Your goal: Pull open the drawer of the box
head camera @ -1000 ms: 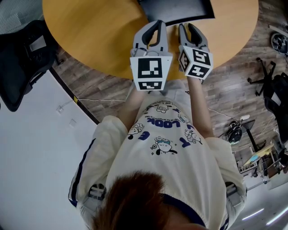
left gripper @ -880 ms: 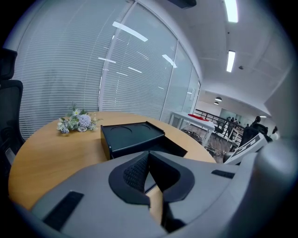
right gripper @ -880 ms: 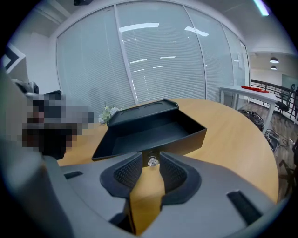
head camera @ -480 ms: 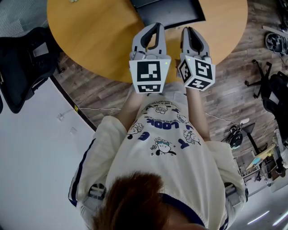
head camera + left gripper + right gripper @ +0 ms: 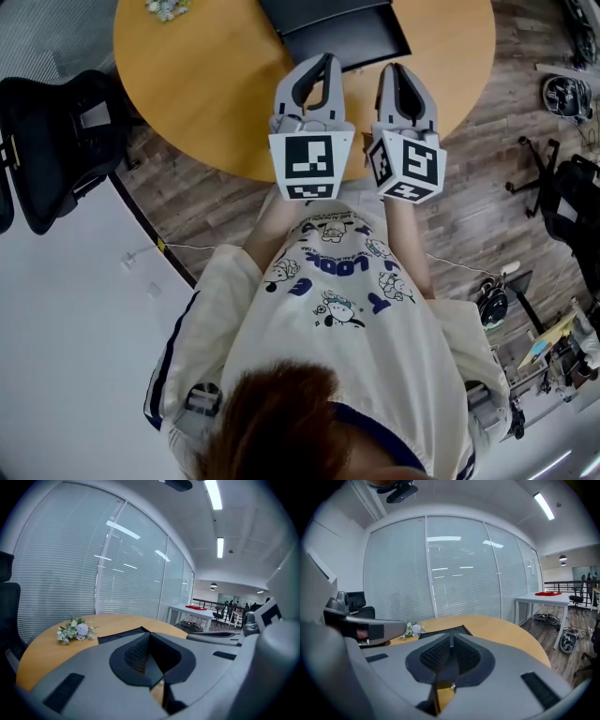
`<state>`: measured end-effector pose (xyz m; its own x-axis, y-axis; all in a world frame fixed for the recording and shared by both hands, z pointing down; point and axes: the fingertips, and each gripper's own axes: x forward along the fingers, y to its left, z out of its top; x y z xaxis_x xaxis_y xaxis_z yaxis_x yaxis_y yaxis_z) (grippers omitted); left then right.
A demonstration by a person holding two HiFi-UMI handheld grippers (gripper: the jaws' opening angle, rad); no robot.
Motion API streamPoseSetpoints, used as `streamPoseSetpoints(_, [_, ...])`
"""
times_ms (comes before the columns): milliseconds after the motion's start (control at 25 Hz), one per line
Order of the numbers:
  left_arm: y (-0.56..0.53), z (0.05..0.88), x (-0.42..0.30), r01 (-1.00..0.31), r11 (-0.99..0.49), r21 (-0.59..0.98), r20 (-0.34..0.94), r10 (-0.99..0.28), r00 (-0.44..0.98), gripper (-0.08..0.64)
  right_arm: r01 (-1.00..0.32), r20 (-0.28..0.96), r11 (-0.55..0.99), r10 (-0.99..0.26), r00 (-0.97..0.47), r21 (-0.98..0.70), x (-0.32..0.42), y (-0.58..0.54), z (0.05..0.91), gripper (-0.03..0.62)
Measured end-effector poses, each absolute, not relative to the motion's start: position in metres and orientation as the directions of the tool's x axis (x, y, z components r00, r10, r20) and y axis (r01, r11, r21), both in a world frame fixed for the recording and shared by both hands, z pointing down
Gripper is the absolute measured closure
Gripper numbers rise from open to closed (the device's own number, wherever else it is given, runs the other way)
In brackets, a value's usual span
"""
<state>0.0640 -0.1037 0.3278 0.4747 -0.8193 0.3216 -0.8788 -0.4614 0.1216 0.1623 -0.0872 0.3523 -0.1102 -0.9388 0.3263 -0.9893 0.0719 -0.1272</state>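
Note:
A flat black box (image 5: 333, 28) lies on the round wooden table (image 5: 206, 84), at its far middle. Its drawer cannot be made out from here. Both grippers hover side by side over the table's near edge, just short of the box. My left gripper (image 5: 324, 60) is shut with nothing in it, and so is my right gripper (image 5: 393, 69). In the left gripper view the box (image 5: 123, 634) shows just past the closed jaws. The right gripper view has the box (image 5: 446, 631) straight ahead, with the left gripper's body (image 5: 361, 629) to its left.
A small bunch of flowers (image 5: 167, 7) lies on the table's far left, also seen as flowers (image 5: 75, 630) and flowers (image 5: 412, 629). A black office chair (image 5: 61, 141) stands to the left. Chair bases and bags (image 5: 562, 187) crowd the wooden floor on the right.
Both grippers have moved a little forward toward the box, and more of the box and table now shows in the head view. Both stayed shut.

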Motion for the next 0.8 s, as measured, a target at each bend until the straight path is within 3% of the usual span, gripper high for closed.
streamPoseSetpoints(800, [-0.109, 0.266, 0.049, -0.904, -0.421, 0.072, 0.186, -0.885, 0.427, 0.545, -0.987, 0.188, 0.127, -0.972, -0.144, -0.098, 0.144, -0.093, 0.286, 0.550])
